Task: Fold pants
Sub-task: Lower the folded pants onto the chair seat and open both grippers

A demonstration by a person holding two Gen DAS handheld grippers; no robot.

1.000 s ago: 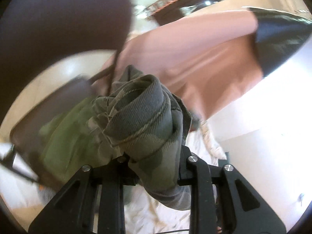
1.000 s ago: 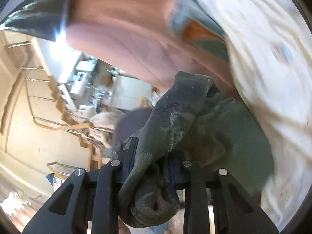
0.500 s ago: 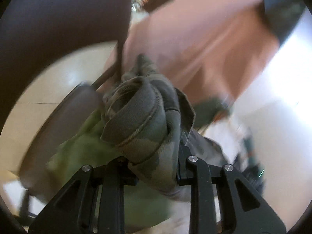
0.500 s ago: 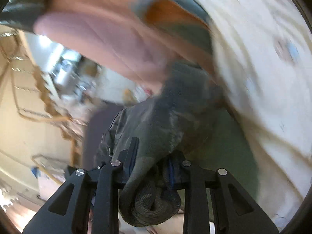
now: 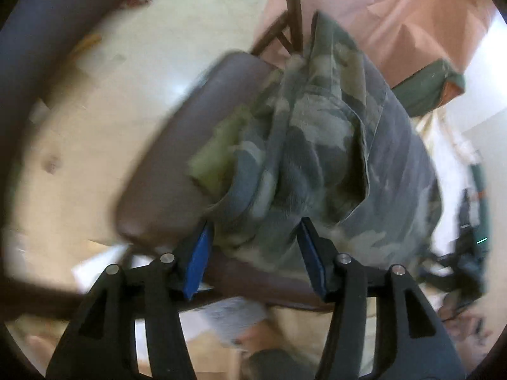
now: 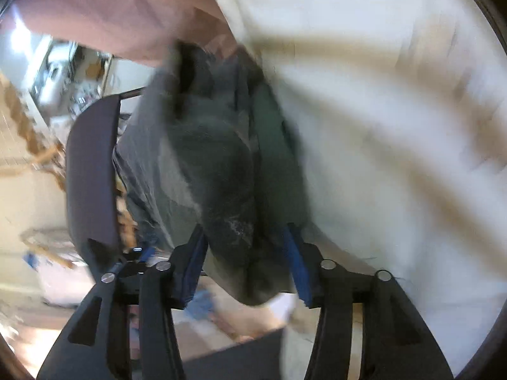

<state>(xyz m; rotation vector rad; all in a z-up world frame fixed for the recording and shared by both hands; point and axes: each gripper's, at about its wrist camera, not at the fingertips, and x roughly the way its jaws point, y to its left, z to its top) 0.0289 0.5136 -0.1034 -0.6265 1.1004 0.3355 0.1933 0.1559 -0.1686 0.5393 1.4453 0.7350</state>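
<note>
Both hands have dropped since a second ago, and the left gripper, then clamped on the pants, is now opening, cloth loose between its blue pads, the bundle running straight ahead over the chair seat. From the right gripper, jaws likewise opening around dark cloth, the pants reach forward beside the chair back, against a pale sheet.

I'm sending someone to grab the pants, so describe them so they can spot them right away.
Look for the brown padded chair seat above the pale floor. Draped over it is a bundle of camouflage pants, between the opening jaws of the left gripper. Their grey-green blotched pattern sets them apart from the plain pink fabric behind.
</note>
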